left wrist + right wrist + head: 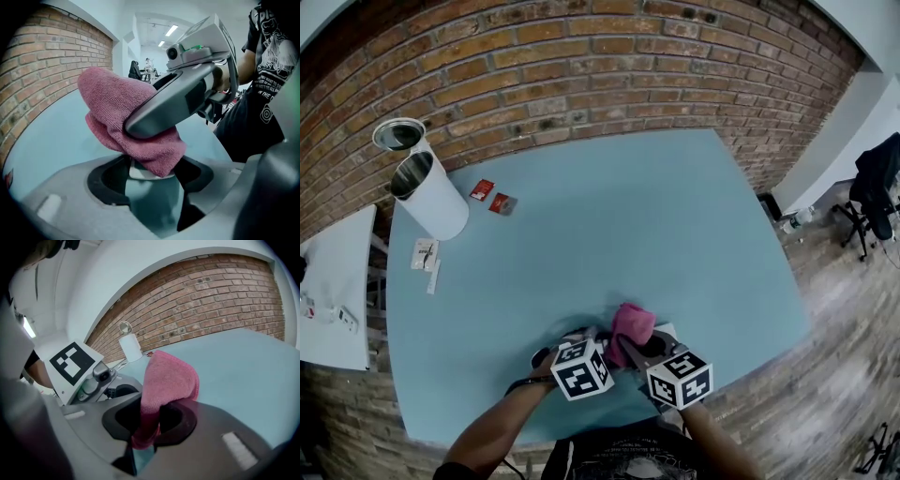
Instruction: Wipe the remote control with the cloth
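We see the remote control (149, 171) as a white end lying crosswise between the jaws of the left gripper (152, 187). Both pads are closed against its sides, so this gripper is grasping it. Only that end shows, because the pink cloth (126, 117) hangs over it and touches its top.

The right gripper (147, 423) is clenched on the cloth. A narrow fold is pinched between its jaws, and the rest of the cloth bulges up and forward past the jaw tips in a rounded hump. In the left gripper view, one grey jaw of the right gripper lies across the cloth from the upper right and presses it down toward the remote control.

All of this sits close to the near edge of the blue table (609, 216), about midway along that edge. The two grippers meet there almost tip to tip, with the cloth between and just beyond them.

Both forearms come in from the bottom of the head view. The left forearm (492, 427) is bare, has a dark band at the wrist and slants up to the right. The right forearm (712, 439) slants up to the left. Both grippers tilt down toward the table.

A white cylinder (429, 195) and small red packets (491, 196) lie well apart, near the far left corner.
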